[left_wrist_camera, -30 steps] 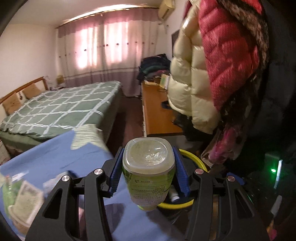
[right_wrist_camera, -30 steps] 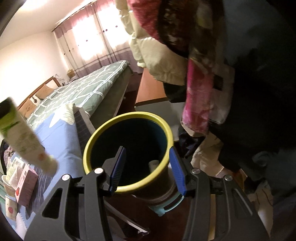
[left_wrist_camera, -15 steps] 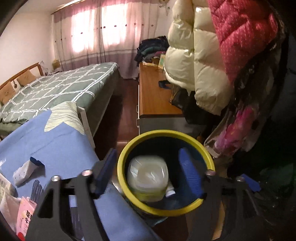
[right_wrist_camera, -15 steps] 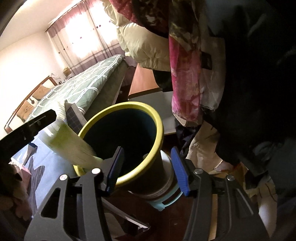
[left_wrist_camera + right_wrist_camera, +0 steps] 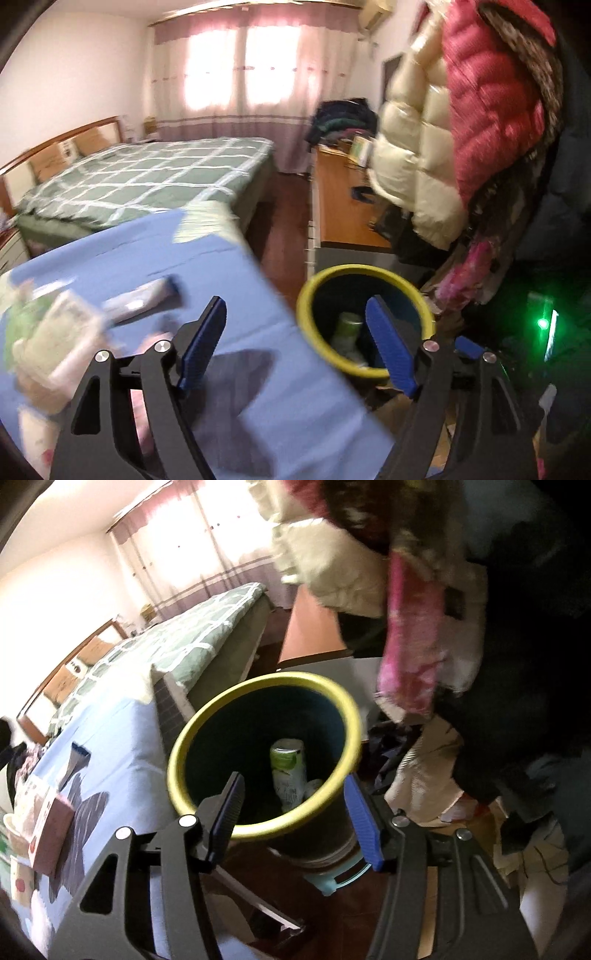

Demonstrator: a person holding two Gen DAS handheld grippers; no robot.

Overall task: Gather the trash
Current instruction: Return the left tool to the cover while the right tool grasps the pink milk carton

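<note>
A dark bin with a yellow rim (image 5: 406,288) stands on the floor beside the blue-clothed table (image 5: 221,266). A green-labelled bottle (image 5: 288,771) lies inside it, also visible as the bottle (image 5: 345,332) in the left wrist view. My left gripper (image 5: 295,302) hangs over the table's corner next to the bin, its jaws opening with nothing between them. My right gripper (image 5: 293,781) hovers over the bin's (image 5: 258,686) near rim, its jaws opening, not pressing on anything. A white tube with a blue cap (image 5: 140,299) and a pink box (image 5: 51,830) lie on the table.
Blurred packets and a cup (image 5: 55,343) sit at the table's left. A green-checked bed (image 5: 147,177) lies behind and a wooden cabinet (image 5: 340,206) runs along the right. Puffy jackets (image 5: 480,103) hang over the bin. A light-blue base (image 5: 332,877) sits under the bin.
The left gripper let go of the bottle, which dropped into the bin, then opened wide and swung left over the table. The right gripper widened a little above the bin.
</note>
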